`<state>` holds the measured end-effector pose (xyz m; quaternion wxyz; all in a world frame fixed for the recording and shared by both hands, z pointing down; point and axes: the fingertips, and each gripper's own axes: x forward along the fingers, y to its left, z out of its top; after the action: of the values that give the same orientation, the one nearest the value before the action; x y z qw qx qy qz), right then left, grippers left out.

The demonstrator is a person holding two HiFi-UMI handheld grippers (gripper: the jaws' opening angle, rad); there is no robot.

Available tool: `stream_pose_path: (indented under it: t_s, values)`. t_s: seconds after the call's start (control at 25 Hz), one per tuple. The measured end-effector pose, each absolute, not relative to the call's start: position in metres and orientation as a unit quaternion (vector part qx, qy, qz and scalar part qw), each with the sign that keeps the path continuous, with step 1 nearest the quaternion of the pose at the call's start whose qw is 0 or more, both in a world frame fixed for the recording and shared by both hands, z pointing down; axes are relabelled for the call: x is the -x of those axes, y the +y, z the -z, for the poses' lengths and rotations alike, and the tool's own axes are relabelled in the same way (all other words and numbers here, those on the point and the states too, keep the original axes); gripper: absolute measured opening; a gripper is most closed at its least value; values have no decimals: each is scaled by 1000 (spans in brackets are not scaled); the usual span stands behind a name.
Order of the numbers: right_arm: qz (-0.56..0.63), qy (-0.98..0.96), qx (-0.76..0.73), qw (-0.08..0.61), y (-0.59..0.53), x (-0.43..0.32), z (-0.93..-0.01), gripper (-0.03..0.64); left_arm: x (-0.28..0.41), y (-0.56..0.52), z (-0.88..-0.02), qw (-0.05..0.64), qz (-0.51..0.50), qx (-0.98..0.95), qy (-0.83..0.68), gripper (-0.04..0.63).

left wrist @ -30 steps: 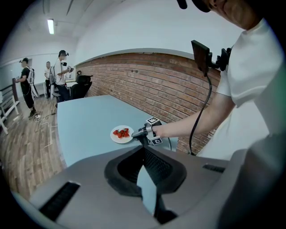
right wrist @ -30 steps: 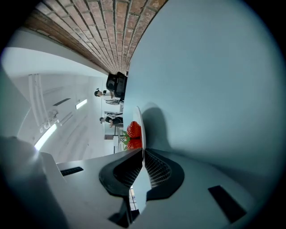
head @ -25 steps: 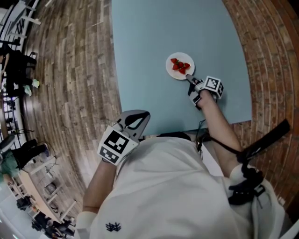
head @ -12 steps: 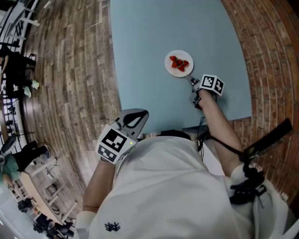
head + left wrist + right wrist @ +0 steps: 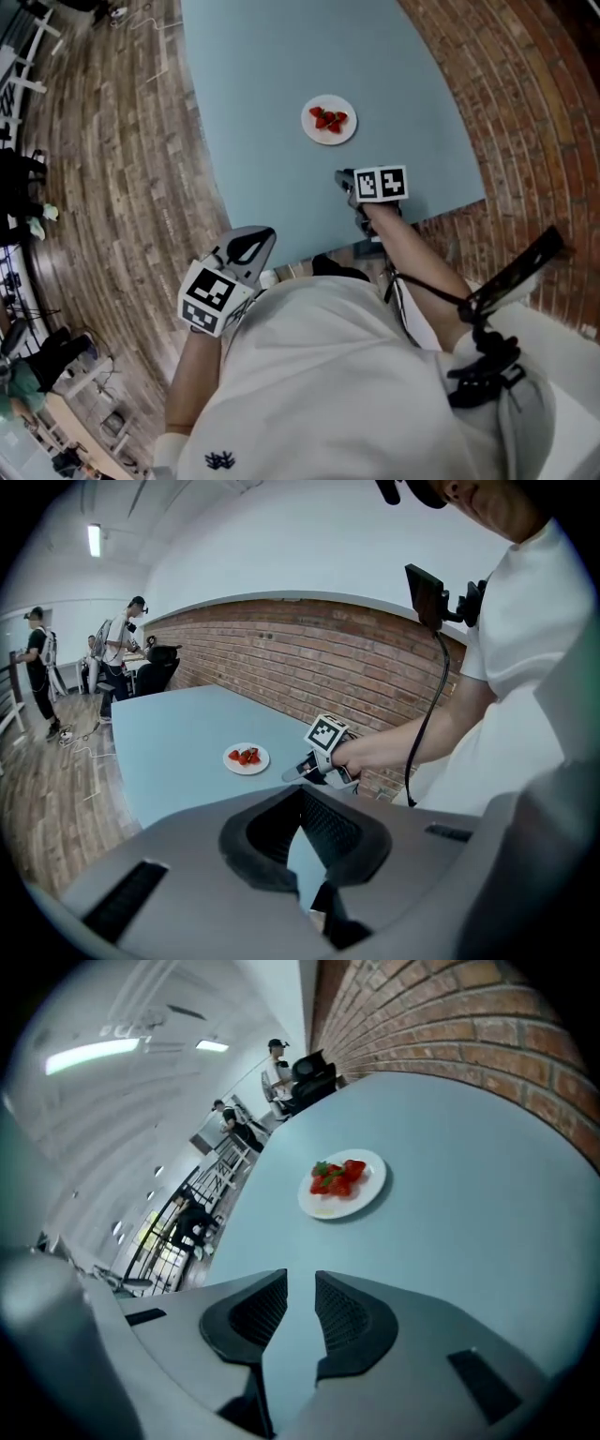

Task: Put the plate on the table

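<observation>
The white plate, carrying a small heap of red strawberries, sat flat on the pale blue table as I watched through the head camera. It lay roughly midway across the tabletop, nearer the brick wall side than the wooden floor side. My right gripper hung over the table near its front edge, apart from the plate and pointing towards it. Its own camera showed the two dark ribbed pads with a clear strip of tabletop between them and nothing in their hold, the jaws closing at that instant but not yet together. The plate lay ahead of those jaws, beyond their tips and untouched by them. My left gripper was held off the table's near corner, over the floor and close to the person's white shirt, well apart from the plate. Seen along its jaws, the tips met at the far end and gripped nothing, with only a sliver of table showing through the hollow behind them. From that left camera the right gripper's marker cube stood out to the right of the plate, above the tabletop. Several people stood at the far end of the room, beyond the table.
</observation>
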<state>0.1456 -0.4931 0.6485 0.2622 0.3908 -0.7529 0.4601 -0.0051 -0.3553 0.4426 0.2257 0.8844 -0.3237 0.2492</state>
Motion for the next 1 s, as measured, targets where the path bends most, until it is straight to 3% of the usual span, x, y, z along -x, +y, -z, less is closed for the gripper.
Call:
stream_pose_path:
  t_s: [0.08, 0.16, 1.0]
  values:
    - [-430, -772, -379, 275, -472, -129, -634, 25, 10, -346, -442, 227, -246, -887, -320, 2]
    - [-408, -788, -368, 278, -450, -113, -620, 8, 17, -335, -440, 225, -241, -890, -316, 2]
    - [-259, -853, -356, 281, -282, -26, -514, 8, 81, -225, -441, 214, -216, -920, -245, 2]
